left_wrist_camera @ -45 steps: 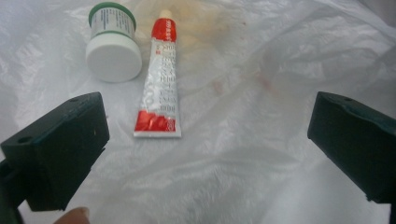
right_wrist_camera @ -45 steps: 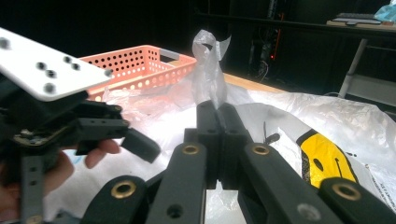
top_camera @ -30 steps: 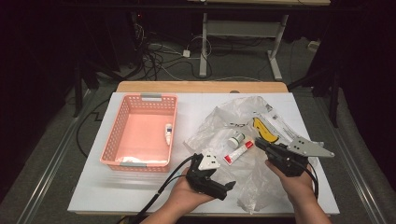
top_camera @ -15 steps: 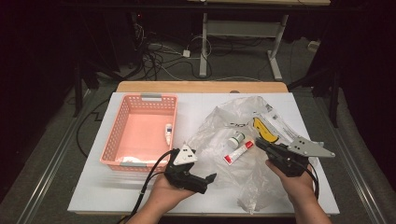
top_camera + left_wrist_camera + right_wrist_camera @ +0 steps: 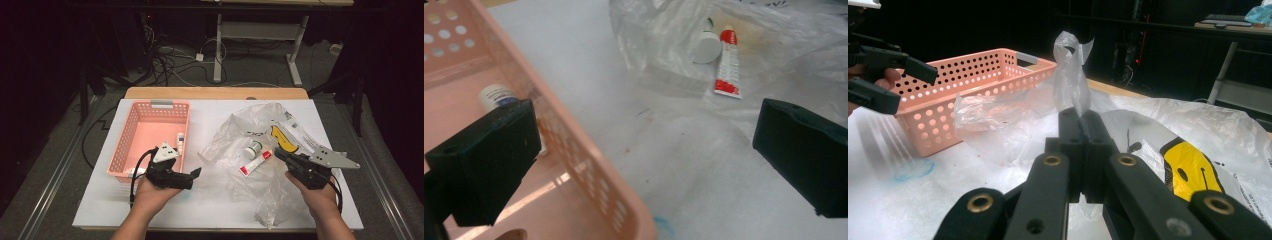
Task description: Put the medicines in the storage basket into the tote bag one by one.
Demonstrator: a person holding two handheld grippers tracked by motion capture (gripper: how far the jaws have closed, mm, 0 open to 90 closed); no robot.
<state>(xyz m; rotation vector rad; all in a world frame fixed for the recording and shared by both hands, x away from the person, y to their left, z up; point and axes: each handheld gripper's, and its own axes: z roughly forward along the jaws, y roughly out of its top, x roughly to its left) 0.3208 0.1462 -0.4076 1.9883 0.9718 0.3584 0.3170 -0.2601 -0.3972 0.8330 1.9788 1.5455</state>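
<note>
Looks like the unpacking step is about halfway: stuff goes out of the plastic bag (image 5: 270, 135) and into the pink basket (image 5: 145, 131), and the person is between items right now. Nearest the camera, both forearms come in low over the tabletop (image 5: 210, 205). The left claw (image 5: 195, 173) sits just beside the basket's near right corner, jaws wide apart with nothing between them, pointing across toward the bag. In the left gripper view one jaw hangs over the basket's inside and the other over bare tabletop. The right claw (image 5: 278, 154) has its jaws together, pinching a fold of the bag and holding it up, hand low at the bag's near right edge.

Further out, the red-and-white tube (image 5: 255, 162) and a small white-capped bottle (image 5: 252, 149) lie side by side on the opened bag. A bottle (image 5: 180, 142) already lies in the basket.

Next move is probably the left claw reaching to the tube, lining the jaws across its narrow body without snagging the film.
</note>
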